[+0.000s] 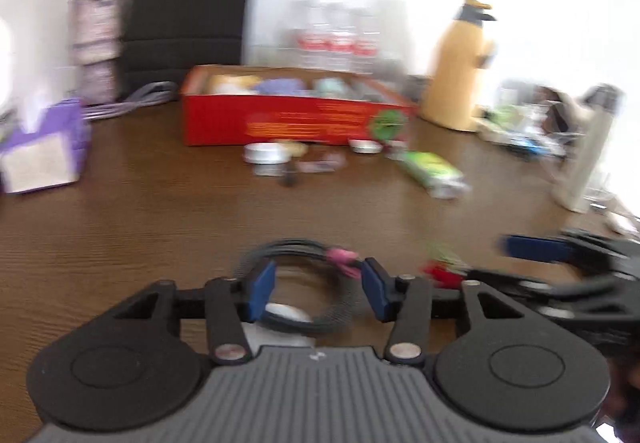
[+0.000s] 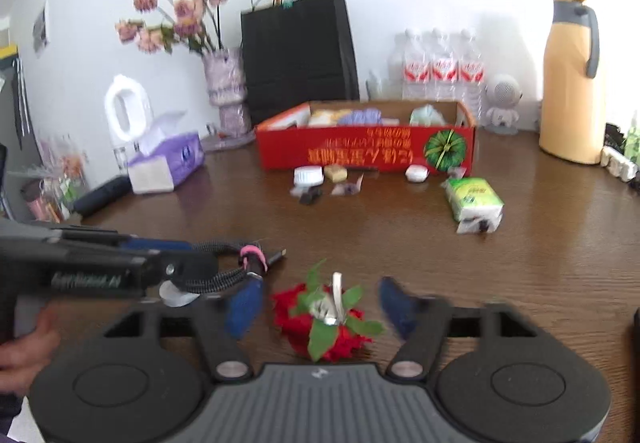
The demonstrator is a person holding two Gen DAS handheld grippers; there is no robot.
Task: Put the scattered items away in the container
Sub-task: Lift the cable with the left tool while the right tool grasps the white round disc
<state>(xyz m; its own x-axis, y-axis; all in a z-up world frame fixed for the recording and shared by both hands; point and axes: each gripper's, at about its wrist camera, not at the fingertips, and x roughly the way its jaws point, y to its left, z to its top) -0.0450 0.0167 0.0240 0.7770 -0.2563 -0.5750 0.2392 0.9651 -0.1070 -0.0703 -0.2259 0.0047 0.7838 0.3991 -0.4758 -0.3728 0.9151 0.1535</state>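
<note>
A red cardboard box point(image 1: 296, 123) point(image 2: 366, 149) sits at the table's far middle with several soft items inside. My left gripper point(image 1: 318, 291) is open around a coiled black cable point(image 1: 304, 283) with a pink tie; the coil also shows in the right wrist view point(image 2: 224, 275). My right gripper point(image 2: 320, 307) is open around a red flower ornament point(image 2: 324, 319) with green leaves; its jaws stand apart from it. In front of the box lie a white round tin point(image 2: 308, 176), a tan block point(image 2: 335, 172), a small white lid point(image 2: 416, 173) and a green tissue pack point(image 2: 474, 203).
A purple tissue box point(image 2: 166, 163), a flower vase point(image 2: 226, 95), a black paper bag point(image 2: 298, 51), water bottles point(image 2: 438, 67), a small white robot figure point(image 2: 503, 103) and a yellow thermos jug point(image 2: 572, 83) line the back. Clutter sits at the far left and right edges.
</note>
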